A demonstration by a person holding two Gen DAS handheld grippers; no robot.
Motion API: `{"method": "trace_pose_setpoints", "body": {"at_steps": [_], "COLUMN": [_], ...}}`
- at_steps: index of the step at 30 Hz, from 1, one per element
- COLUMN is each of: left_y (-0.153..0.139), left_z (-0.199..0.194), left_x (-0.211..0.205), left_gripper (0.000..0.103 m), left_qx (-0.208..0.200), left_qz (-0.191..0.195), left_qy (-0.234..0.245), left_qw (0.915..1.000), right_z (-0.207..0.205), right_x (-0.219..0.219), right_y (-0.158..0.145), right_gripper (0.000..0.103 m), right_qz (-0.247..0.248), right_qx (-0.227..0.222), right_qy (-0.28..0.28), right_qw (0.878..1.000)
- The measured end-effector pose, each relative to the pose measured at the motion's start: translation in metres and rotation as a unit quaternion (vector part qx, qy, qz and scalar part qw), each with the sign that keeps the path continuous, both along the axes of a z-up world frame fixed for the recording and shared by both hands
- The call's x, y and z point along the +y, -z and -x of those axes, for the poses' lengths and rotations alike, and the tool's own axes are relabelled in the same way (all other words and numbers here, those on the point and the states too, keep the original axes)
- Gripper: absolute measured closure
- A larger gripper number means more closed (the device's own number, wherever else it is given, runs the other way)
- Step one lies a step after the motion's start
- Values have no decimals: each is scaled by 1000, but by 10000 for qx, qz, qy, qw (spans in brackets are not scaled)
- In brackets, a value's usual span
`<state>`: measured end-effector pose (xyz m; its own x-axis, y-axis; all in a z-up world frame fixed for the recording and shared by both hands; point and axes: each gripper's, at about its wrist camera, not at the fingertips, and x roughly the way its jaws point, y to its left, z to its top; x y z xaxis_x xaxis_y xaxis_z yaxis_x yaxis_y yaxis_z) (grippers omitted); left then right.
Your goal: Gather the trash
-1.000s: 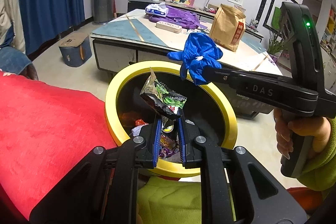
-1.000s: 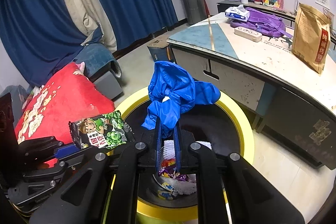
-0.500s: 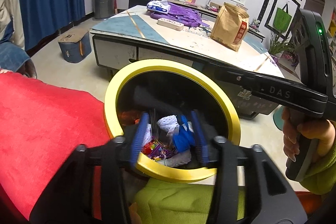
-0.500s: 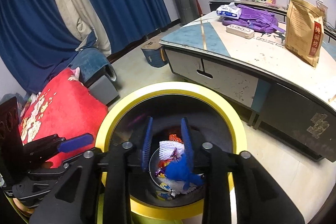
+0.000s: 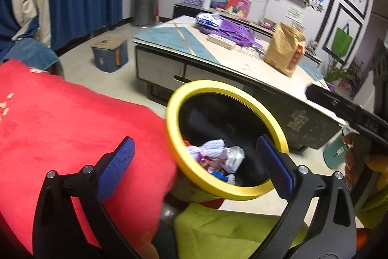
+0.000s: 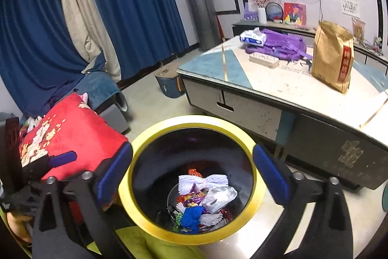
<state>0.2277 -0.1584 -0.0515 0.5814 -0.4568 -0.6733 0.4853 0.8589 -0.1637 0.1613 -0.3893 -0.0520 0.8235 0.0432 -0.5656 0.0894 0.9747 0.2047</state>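
A round bin with a yellow rim (image 5: 278, 123) (image 6: 135, 217) stands on the floor below both grippers. Inside lie white foam netting (image 6: 203, 182), shiny wrappers (image 6: 219, 196) and the crumpled blue glove (image 6: 192, 216), also glimpsed in the left wrist view as a blue scrap (image 5: 219, 174). My left gripper (image 5: 195, 168) hangs above the bin's near left side, jaws opening wide, nothing between them. My right gripper (image 6: 192, 172) is centred over the bin mouth, jaws opening wide and empty. The snack packet is not clearly visible among the trash.
A red cushion (image 5: 60, 128) (image 6: 70, 130) presses against the bin's left. A low table (image 6: 278, 89) behind the bin carries a brown paper bag (image 6: 332, 57), a purple bag (image 6: 283, 45) and a tissue pack (image 6: 252, 37). A blue stool (image 5: 109, 55) stands on the floor.
Both grippers went from shut to wide open. The snack packet dropped from the left and the blue glove from the right into the bin. Both grippers then drew back and up.
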Motion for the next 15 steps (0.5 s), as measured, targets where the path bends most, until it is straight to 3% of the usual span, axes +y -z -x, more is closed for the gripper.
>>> {"method": "trace_pose_setpoints", "body": {"at_steps": [9, 15], "left_y": [-24, -37], "left_z": [20, 42], "left_x": [53, 80], "left_gripper": [11, 11], "left_qx": [-346, -615], "left_qz": [-21, 9], "left_qy": [-718, -1059], "left_qw": [9968, 9925], "right_z": [19, 40], "right_x": [66, 104], "right_y": [-9, -15], "right_gripper": [6, 6], "right_qz": [414, 531], "right_qx": [-183, -660], "right_qy": [-375, -465], "right_qw": [9983, 9953]}}
